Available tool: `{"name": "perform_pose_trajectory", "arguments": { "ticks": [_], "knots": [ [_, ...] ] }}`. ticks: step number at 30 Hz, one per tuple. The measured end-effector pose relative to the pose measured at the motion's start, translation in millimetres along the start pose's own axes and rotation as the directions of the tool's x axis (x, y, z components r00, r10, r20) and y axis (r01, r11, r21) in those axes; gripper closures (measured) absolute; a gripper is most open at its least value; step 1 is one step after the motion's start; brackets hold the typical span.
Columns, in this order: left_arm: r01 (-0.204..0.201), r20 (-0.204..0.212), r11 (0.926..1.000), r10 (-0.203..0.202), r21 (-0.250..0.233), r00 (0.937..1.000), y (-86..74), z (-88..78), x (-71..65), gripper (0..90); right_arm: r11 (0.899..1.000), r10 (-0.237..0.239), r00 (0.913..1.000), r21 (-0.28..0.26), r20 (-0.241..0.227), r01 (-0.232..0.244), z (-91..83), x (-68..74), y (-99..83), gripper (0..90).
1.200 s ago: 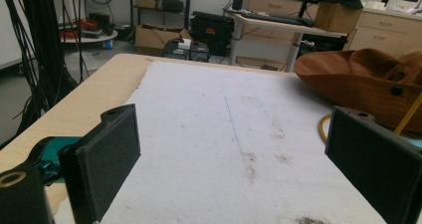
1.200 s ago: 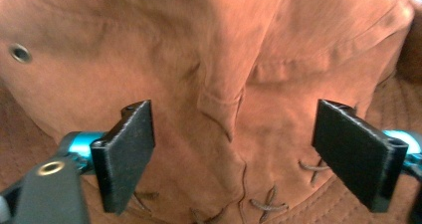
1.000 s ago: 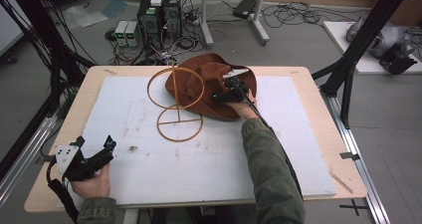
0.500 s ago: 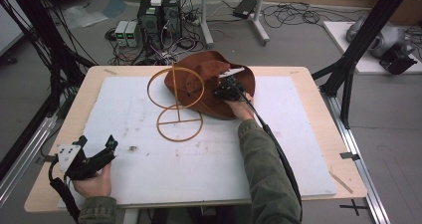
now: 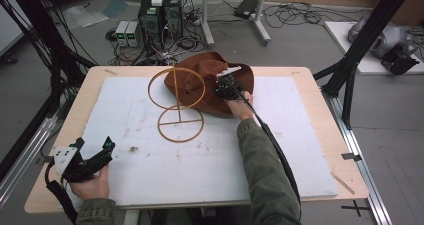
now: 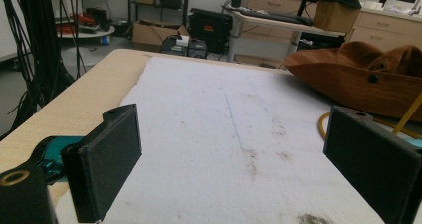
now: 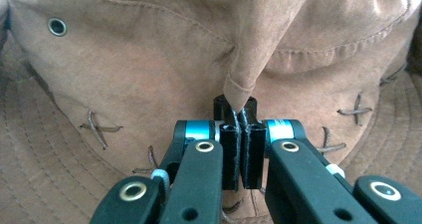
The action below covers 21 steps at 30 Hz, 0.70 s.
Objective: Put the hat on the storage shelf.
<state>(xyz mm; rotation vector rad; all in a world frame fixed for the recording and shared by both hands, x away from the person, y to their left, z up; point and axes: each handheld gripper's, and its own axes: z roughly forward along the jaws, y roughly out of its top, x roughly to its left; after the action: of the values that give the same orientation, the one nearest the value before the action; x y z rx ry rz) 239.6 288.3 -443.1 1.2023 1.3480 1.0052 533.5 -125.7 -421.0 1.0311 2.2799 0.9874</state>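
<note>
A brown suede hat (image 5: 200, 80) lies at the far middle of the table, behind a golden wire stand (image 5: 180, 122) made of a flat base ring and an upright ring. My right gripper (image 5: 226, 87) rests on the hat's crown. Its jaws have just been closing and now pinch a raised fold of the hat (image 7: 149, 74) between the pads, right gripper (image 7: 242, 122) shut. My left gripper (image 5: 95, 147) sits low at the table's near left corner, wide open with nothing between its jaws (image 6: 234, 154). From there the hat (image 6: 358, 82) and the stand's rim (image 6: 323, 124) show far off at right.
A white mat (image 5: 125, 160) covers most of the wooden table (image 5: 320, 115). Black frame posts (image 5: 350, 70) stand at the table's left and right sides. Cables and computer boxes (image 5: 160, 15) lie on the floor beyond the far edge.
The right hand has shifted slightly on the hat's crown. The left gripper has kept still.
</note>
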Motion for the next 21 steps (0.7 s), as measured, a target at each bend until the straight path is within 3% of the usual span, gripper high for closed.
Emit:
{"name": "perform_pose_trajectory", "arguments": {
  "ticks": [8, 14, 17, 18, 19, 20, 21],
  "knots": [
    [0.006, 0.001, 1.0000, -0.006, 0.001, 1.0000, -0.5, -0.2, 1.9, 8.4, 0.997, 0.037, 0.9993, -0.061, 0.008, -0.037, -13.8, -4.9, -2.5, 89.7],
    [0.008, 0.008, 1.0000, -0.008, 0.002, 0.9999, -0.7, -0.2, 1.2, 8.5, 0.988, 0.077, 0.9970, -0.134, -0.007, -0.077, -35.3, -12.6, -2.9, 89.6],
    [0.006, 0.007, 1.0000, -0.006, -0.001, 1.0000, -0.7, -0.2, 0.4, 8.5, 0.980, 0.090, 0.9960, -0.177, -0.001, -0.088, -51.2, -16.7, 1.0, 89.5],
    [0.006, 0.009, 1.0000, -0.006, -0.002, 0.9999, -0.6, -0.4, 0.2, 8.5, 0.971, 0.109, 0.9940, -0.215, 0.002, -0.106, -63.7, -19.8, 4.8, 89.5],
    [0.005, 0.009, 1.0000, -0.005, -0.003, 0.9999, -0.5, -0.6, 0.0, 8.5, 0.971, 0.109, 0.9940, -0.215, 0.002, -0.106, -63.7, -19.8, 4.8, 89.5],
    [0.003, 0.011, 1.0000, -0.003, -0.003, 0.9999, -0.5, -0.9, -0.3, 8.5, 0.957, 0.128, 0.9917, -0.263, 0.014, -0.120, -79.0, -23.4, 9.1, 89.4],
    [0.003, 0.011, 1.0000, -0.003, -0.002, 0.9999, -0.5, -0.8, -0.4, 8.5, 0.957, 0.128, 0.9917, -0.263, 0.014, -0.120, -79.0, -23.4, 9.1, 89.4]
  ]
}}
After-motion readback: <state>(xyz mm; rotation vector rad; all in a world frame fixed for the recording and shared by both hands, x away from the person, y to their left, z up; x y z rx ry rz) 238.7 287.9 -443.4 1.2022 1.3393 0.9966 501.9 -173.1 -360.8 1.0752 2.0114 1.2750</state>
